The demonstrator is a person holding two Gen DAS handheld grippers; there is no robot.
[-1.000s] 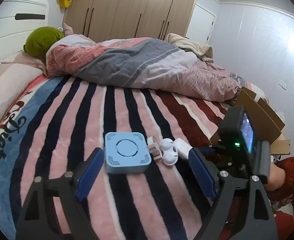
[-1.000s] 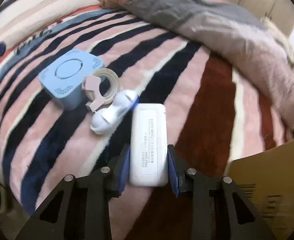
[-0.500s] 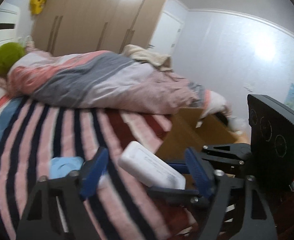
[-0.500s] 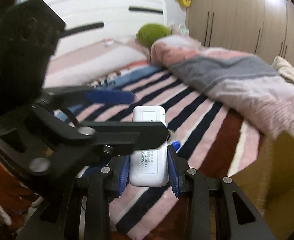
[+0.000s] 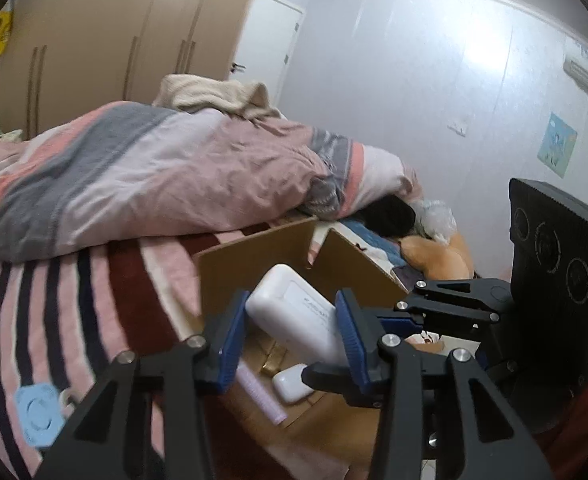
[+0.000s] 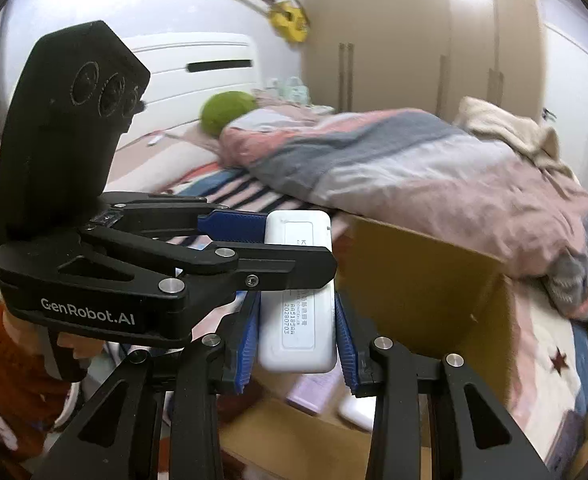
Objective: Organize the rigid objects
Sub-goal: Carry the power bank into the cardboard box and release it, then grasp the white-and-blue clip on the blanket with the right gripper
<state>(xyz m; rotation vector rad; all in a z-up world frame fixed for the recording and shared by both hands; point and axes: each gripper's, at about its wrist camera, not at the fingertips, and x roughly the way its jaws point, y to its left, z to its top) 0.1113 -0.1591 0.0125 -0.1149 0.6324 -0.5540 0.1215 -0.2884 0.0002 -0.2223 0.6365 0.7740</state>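
A white power bank [image 6: 298,320] hangs in the air over an open cardboard box [image 5: 254,256], and my right gripper [image 6: 297,308] is shut on its near end. My left gripper [image 5: 290,332] reaches in from the left in the right wrist view. Its jaws are closing, with the power bank's [image 5: 290,304] far end between the blue pads [image 5: 230,332]. The pads stand close beside it without clearly pressing. A blue square device [image 5: 38,414] lies on the striped bedspread at lower left.
Inside the box lie a small white case [image 5: 292,388] and a pale pink item [image 5: 260,396]. A rumpled pink-and-grey duvet [image 5: 154,184] covers the bed behind. An orange plush toy [image 5: 438,260] sits beyond the box. A red sleeve [image 6: 6,344] shows at the left.
Both grippers rose and swung away from the bedspread to above the box. The right one carried the power bank along. The left jaws narrowed around its far end.
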